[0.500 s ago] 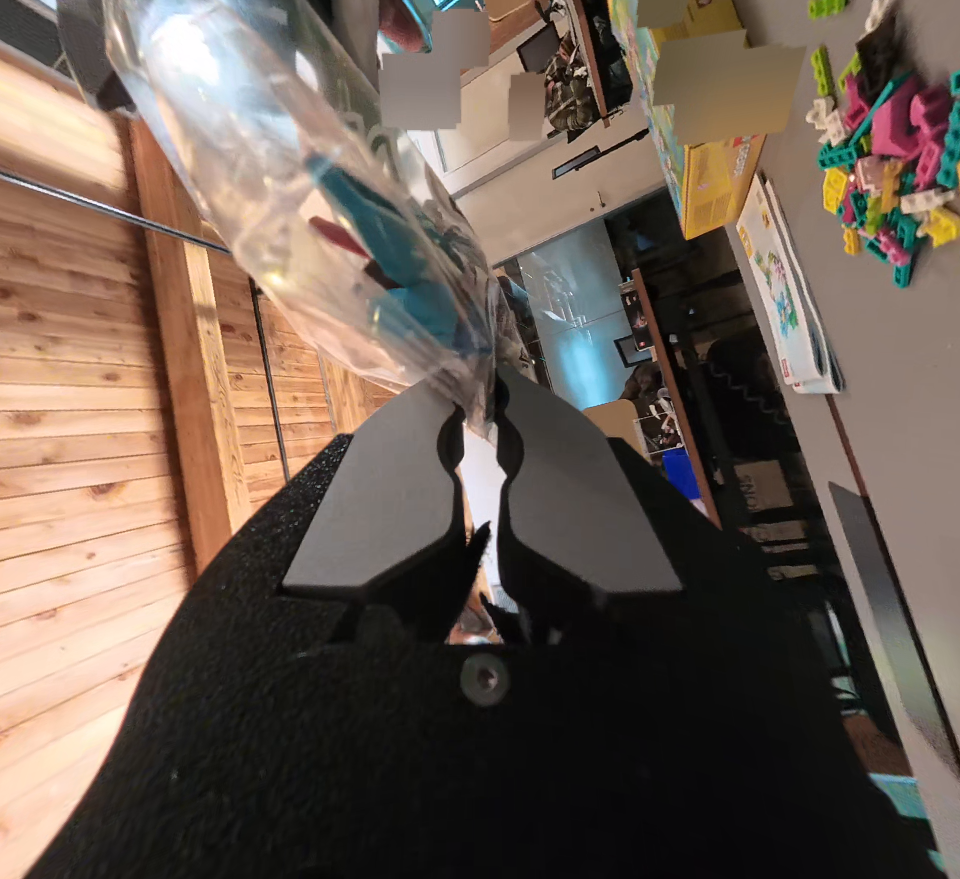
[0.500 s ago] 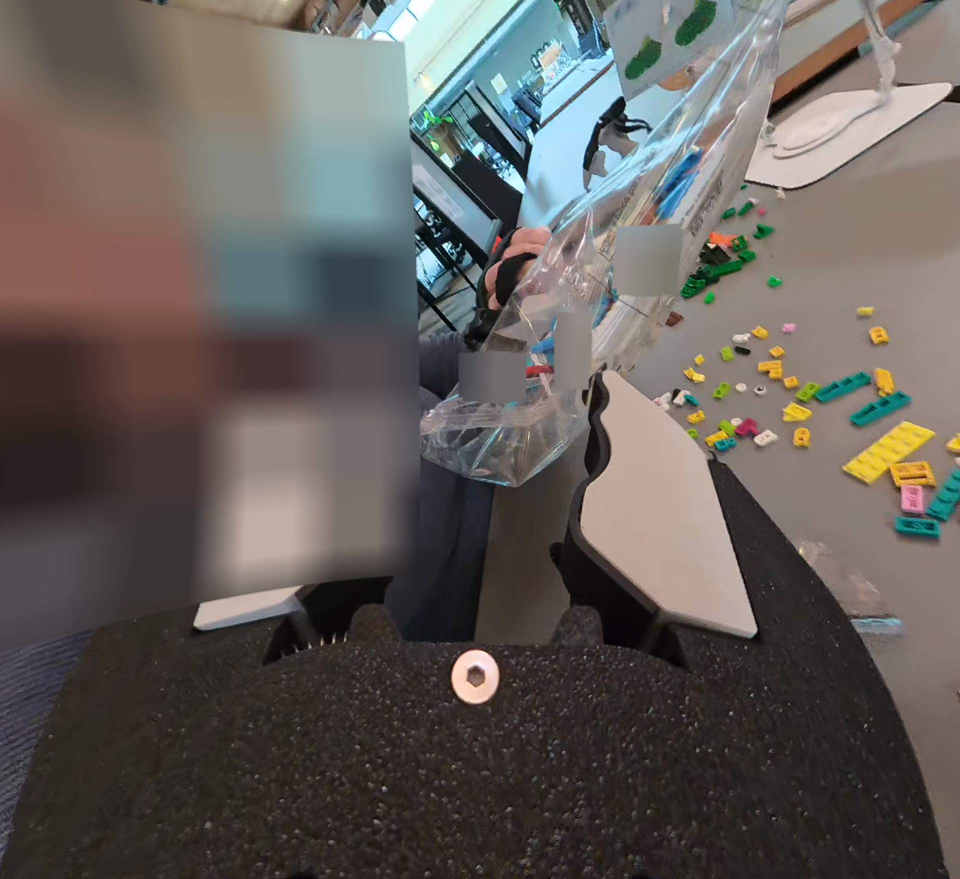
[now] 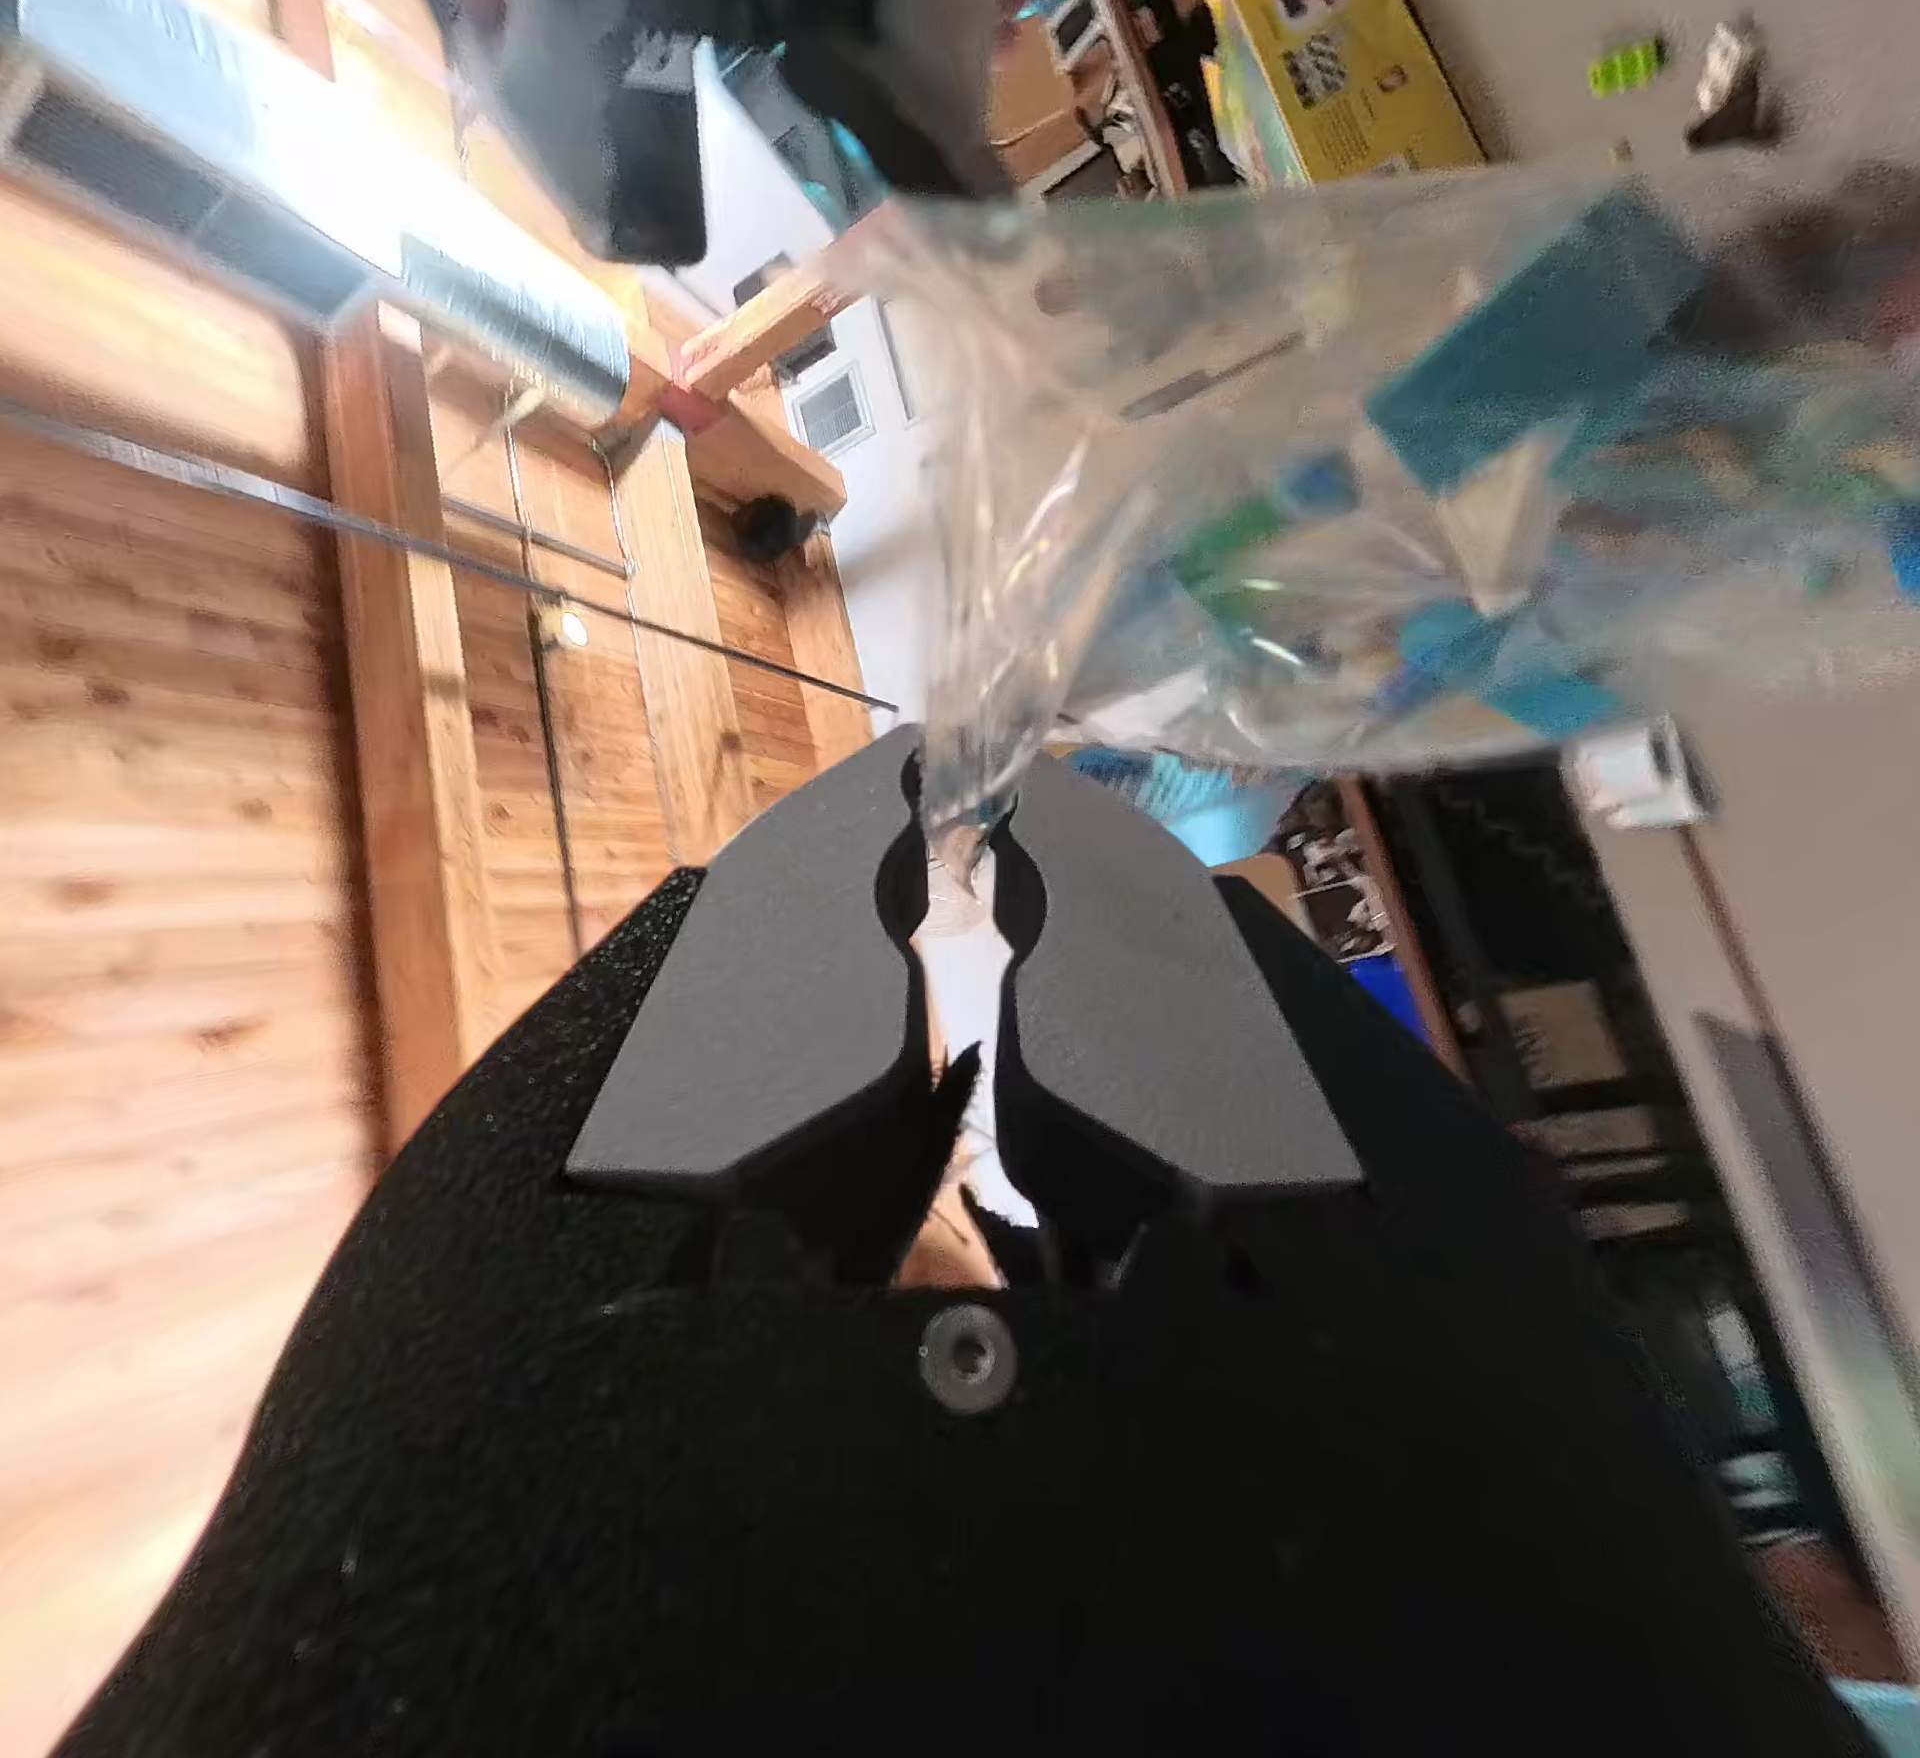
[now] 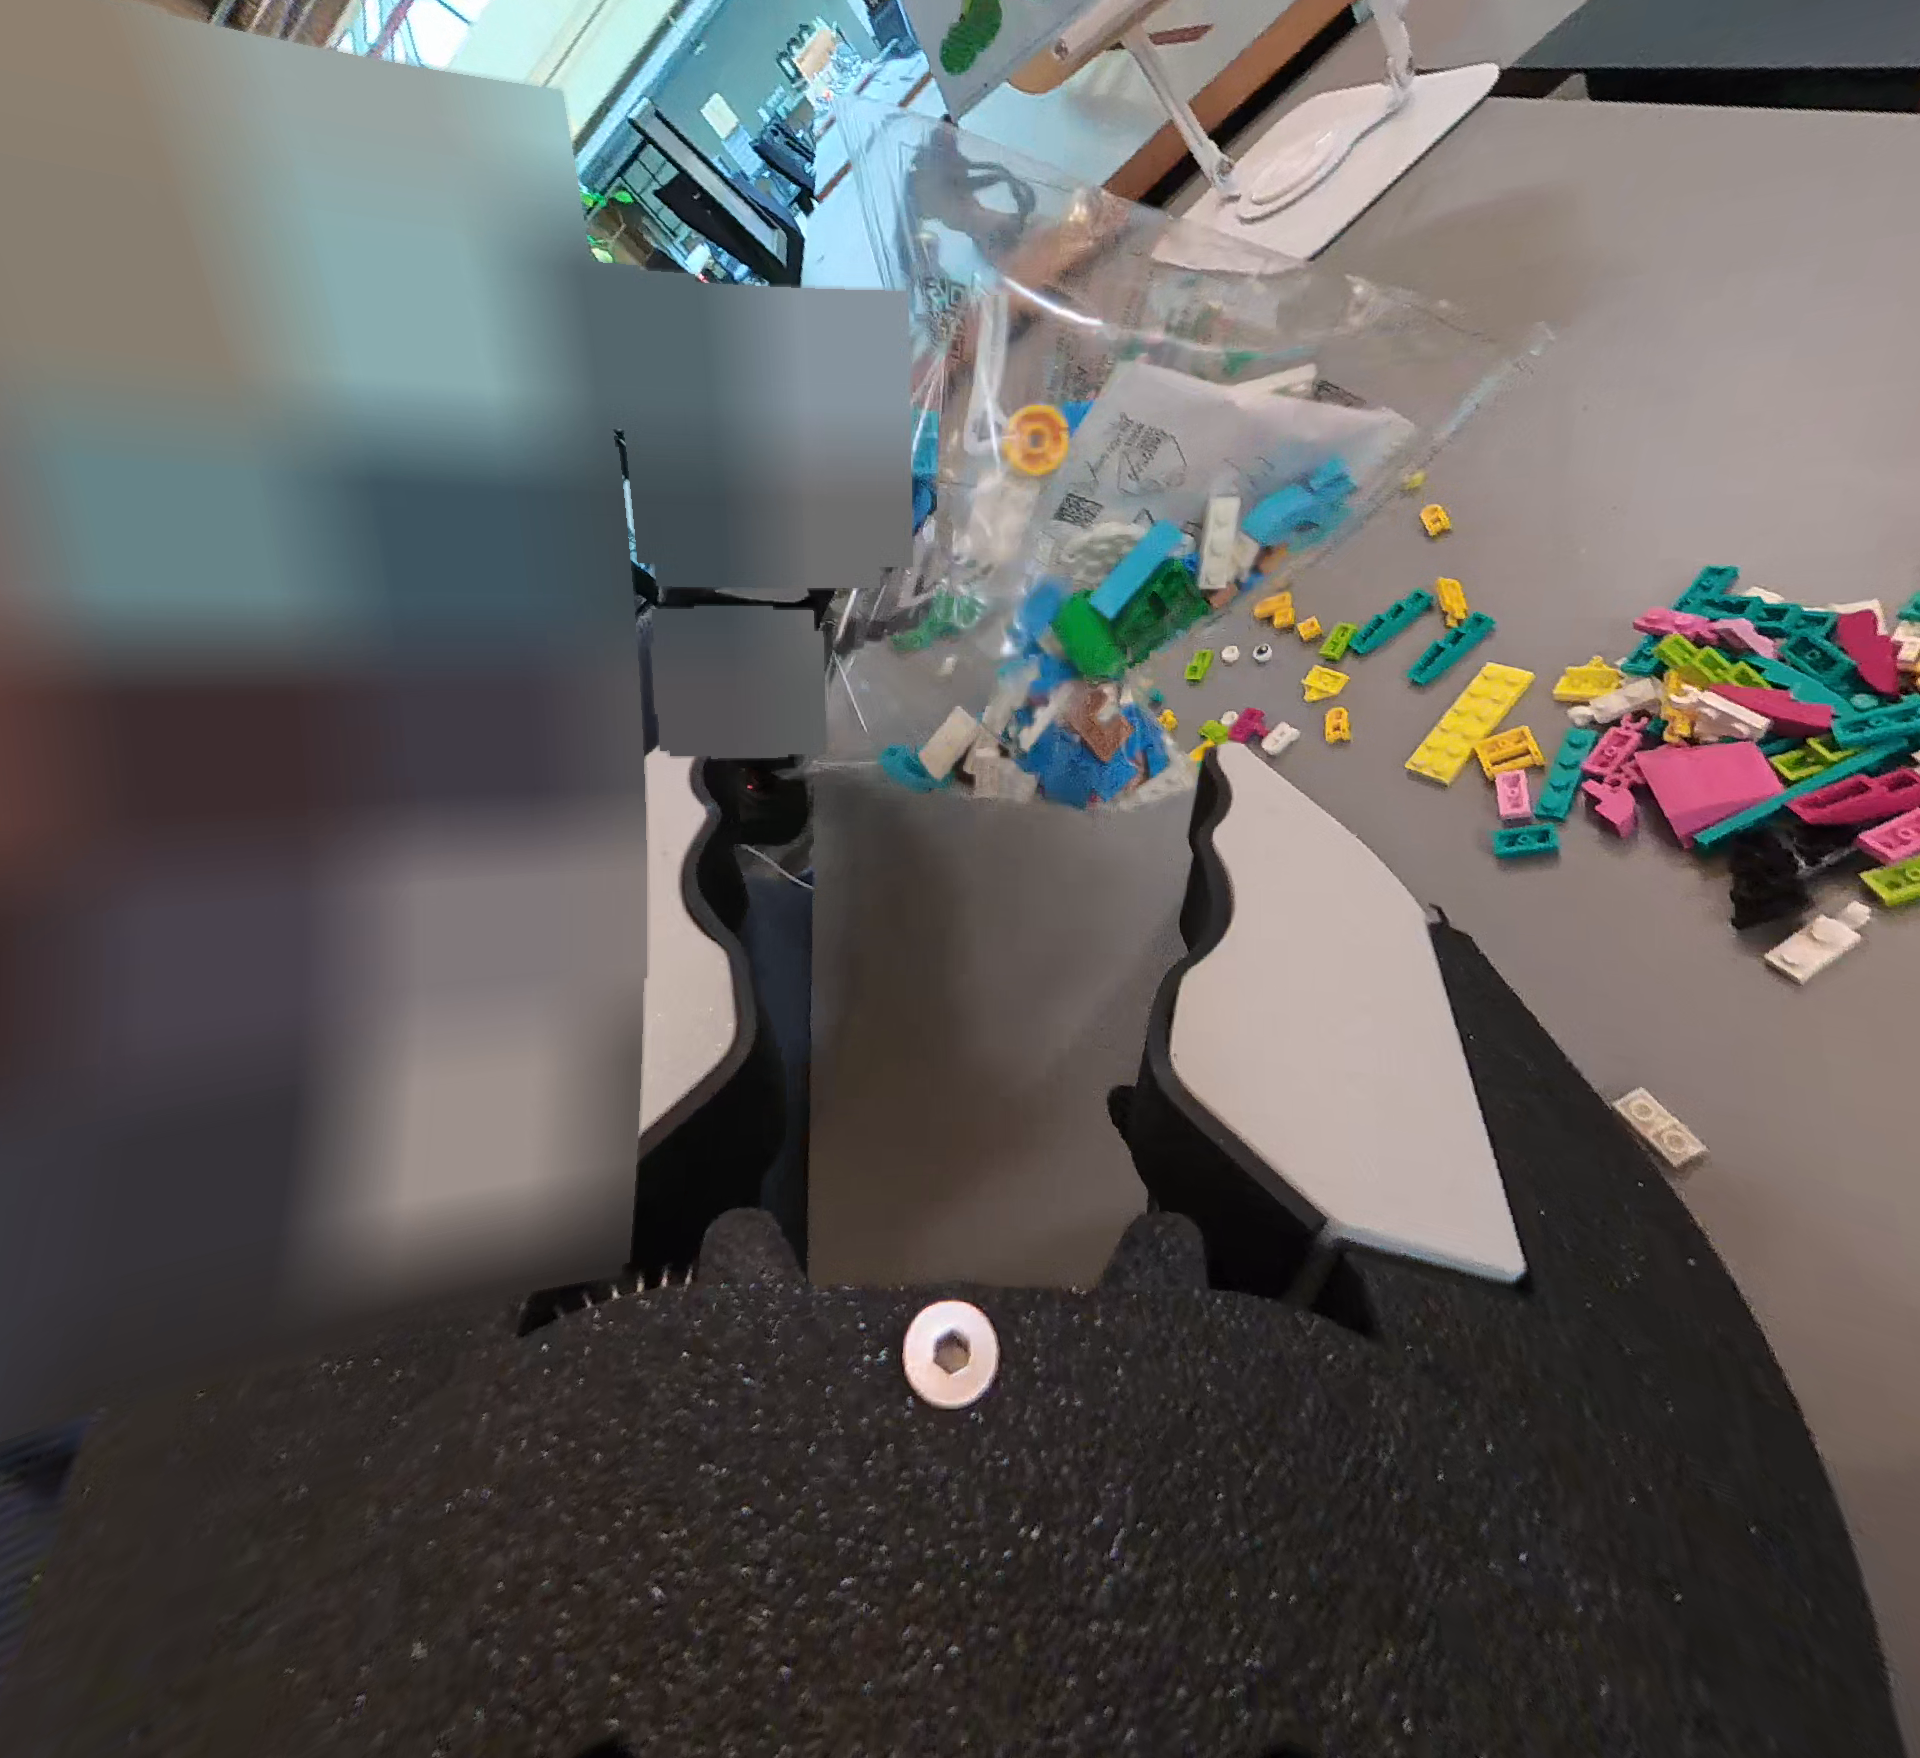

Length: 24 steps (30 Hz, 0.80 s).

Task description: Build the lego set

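Note:
My left gripper point(image 3: 961, 799) is shut on a corner of a clear plastic bag point(image 3: 1351, 503) that holds blue, green and white lego pieces; the bag hangs to the right of the fingers, blurred. In the right wrist view the same bag point(image 4: 1132, 503) hangs above the grey table point(image 4: 1662, 358), its pieces gathered at its low end. My right gripper point(image 4: 956, 773) is open and empty, just below the bag. Its left finger is partly hidden by a mosaic patch. A pile of loose pink, teal, yellow and lime pieces point(image 4: 1725, 732) lies on the table to the right.
A white stand point(image 4: 1340, 150) holding a sheet with green shapes stands at the back of the table. A yellow lego box point(image 3: 1330, 35) lies on the table in the left wrist view. A small grey plate point(image 4: 1662, 1126) lies near my right finger.
The bag has swung from upper left to the right in the left wrist view. In the right wrist view it has tipped down toward the table, its pieces slid to the low end.

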Motion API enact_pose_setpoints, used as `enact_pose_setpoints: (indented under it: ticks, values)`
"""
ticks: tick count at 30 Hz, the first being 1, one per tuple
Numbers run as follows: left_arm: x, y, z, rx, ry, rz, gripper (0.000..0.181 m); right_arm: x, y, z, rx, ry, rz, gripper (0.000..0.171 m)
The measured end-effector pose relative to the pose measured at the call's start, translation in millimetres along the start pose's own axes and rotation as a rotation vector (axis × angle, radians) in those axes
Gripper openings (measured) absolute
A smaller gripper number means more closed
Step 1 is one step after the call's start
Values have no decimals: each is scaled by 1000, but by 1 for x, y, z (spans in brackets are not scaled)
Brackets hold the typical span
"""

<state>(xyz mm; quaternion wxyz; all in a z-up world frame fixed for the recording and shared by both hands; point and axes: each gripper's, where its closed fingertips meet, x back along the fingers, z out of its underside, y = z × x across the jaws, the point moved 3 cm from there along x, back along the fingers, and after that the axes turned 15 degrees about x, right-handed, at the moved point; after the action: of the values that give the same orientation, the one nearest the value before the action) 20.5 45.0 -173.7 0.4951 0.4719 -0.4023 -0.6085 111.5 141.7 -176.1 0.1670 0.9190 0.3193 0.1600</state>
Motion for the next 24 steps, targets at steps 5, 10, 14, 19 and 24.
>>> enact_pose_setpoints:
  ticks: [5, 10, 14, 19, 24]
  values:
    - [11, 9, 8, 348, -40, -85, 6, 2, 6, -3, 20, 18, 67, 78]
    - [20, 32, 25, 810, -120, -221, 6, -1, 29, -19, 88, 4, 165, 75]
    - [23, 44, 43, 1143, -173, -316, 6, -26, 46, -18, 109, -142, 134, 79]
    - [21, 46, 59, 1478, -226, -372, 7, -71, 25, 7, -74, -385, -21, 85]
    - [19, 48, 65, 1685, -281, -384, 7, -105, 8, 11, -225, -554, -209, 85]
